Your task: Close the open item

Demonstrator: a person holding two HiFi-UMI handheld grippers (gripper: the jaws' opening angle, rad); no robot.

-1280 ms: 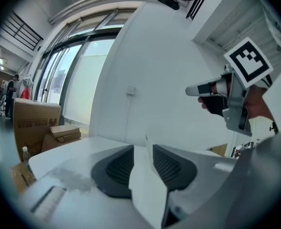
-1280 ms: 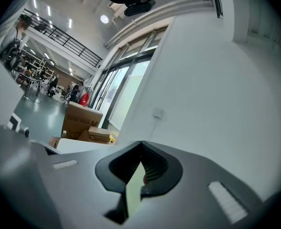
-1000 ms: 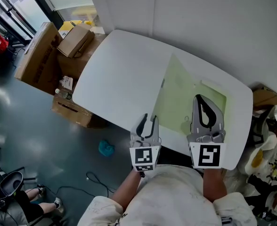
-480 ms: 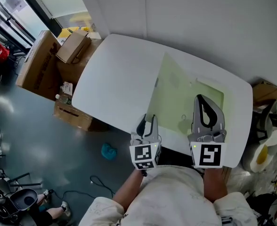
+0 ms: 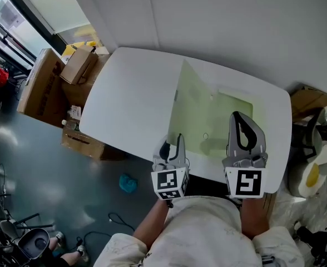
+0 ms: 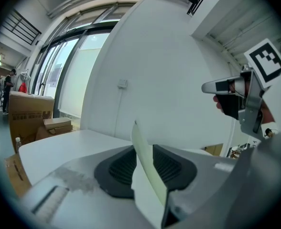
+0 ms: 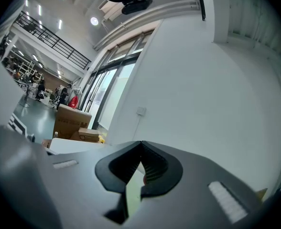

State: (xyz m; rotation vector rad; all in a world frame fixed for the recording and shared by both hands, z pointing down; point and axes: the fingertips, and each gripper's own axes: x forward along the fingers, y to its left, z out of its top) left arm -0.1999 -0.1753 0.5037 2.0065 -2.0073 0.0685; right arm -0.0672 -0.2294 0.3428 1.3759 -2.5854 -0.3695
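Note:
A pale green folder lies open on the white table, its left cover tilted up off the tabletop. My left gripper is at the cover's near edge. In the left gripper view the thin green cover stands on edge between the jaws, so the left gripper is shut on it. My right gripper hovers over the folder's right half near the table's front edge. Its jaw tips meet, and the right gripper holds nothing.
Cardboard boxes are stacked on the floor left of the table. A teal object lies on the floor below the table's edge. A wall runs close behind the table. Clutter with a yellow item sits at the right.
Both grippers have travelled sideways, and the table and folder now sit further left in the head view. The left gripper keeps its hold on the cover.

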